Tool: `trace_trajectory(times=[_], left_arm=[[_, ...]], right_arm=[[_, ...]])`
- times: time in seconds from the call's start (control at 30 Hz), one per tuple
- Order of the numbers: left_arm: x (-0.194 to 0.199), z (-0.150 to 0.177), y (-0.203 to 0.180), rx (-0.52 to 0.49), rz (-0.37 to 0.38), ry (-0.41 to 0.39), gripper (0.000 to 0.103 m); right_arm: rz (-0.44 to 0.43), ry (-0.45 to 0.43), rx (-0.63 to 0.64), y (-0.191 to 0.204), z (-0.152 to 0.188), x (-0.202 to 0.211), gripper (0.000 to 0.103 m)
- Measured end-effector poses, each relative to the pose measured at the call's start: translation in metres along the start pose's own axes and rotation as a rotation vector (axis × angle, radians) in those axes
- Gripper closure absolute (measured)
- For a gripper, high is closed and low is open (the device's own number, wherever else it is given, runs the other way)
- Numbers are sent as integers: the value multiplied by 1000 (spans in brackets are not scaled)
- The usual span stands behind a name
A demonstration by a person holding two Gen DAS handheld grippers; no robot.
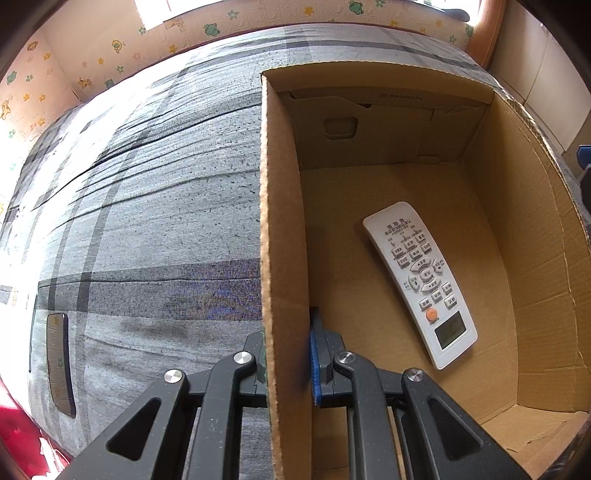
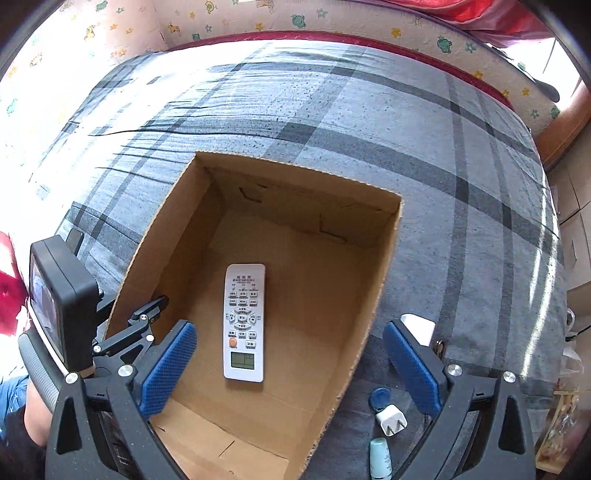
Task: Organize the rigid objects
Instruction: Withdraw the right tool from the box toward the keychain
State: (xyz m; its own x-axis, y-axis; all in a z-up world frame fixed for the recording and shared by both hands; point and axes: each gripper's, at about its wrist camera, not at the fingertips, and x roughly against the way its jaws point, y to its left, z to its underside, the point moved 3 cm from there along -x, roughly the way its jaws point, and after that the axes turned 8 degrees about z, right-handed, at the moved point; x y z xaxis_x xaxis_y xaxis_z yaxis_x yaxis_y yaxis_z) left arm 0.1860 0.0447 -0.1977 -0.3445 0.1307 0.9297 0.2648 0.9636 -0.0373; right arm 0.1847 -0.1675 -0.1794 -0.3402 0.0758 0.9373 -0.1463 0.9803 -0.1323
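on a grey plaid bed [image 2: 424, 155], a dark phone [image 1: 59, 363] lies flat at the far left, untouched. beside it the left tool [image 1: 288, 363] is clamped on the left wall of an open cardboard box [image 2: 384, 266], one pad outside and one inside, apparently to steady a light, stiff carton that would slide easily on the sheet. inside, a white remote control [image 2: 244, 322] lies face up on the box floor, clear of every wall; it looks light, rigid and smooth-shelled, best taken across its long narrow sides rather than over the buttons or screen. above the box the right tool [image 2: 290, 363] hangs with its blue pads spread wide and nothing between them. to the right, on the sheet just outside the box, wait a blue cap [image 2: 379, 398], a white plug adapter [image 2: 390, 419] and a pale bottle [image 2: 380, 458], all small and hard; the round bottle would likely roll on the soft bedding. cartoon wallpaper [image 2: 236, 18] lines the room's walls behind.
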Motion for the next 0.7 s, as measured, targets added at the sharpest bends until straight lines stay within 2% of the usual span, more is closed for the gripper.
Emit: trace_trajectory(times=[0.33,0.7], left_arm=[[0,-1,-2,-3,-6,2,89],[-3,0,-3,-5,-11,4,89]], right_arm=[[33,-22,-59,-47,11,17,0],[85,-5,-137,-98,30,15,0]])
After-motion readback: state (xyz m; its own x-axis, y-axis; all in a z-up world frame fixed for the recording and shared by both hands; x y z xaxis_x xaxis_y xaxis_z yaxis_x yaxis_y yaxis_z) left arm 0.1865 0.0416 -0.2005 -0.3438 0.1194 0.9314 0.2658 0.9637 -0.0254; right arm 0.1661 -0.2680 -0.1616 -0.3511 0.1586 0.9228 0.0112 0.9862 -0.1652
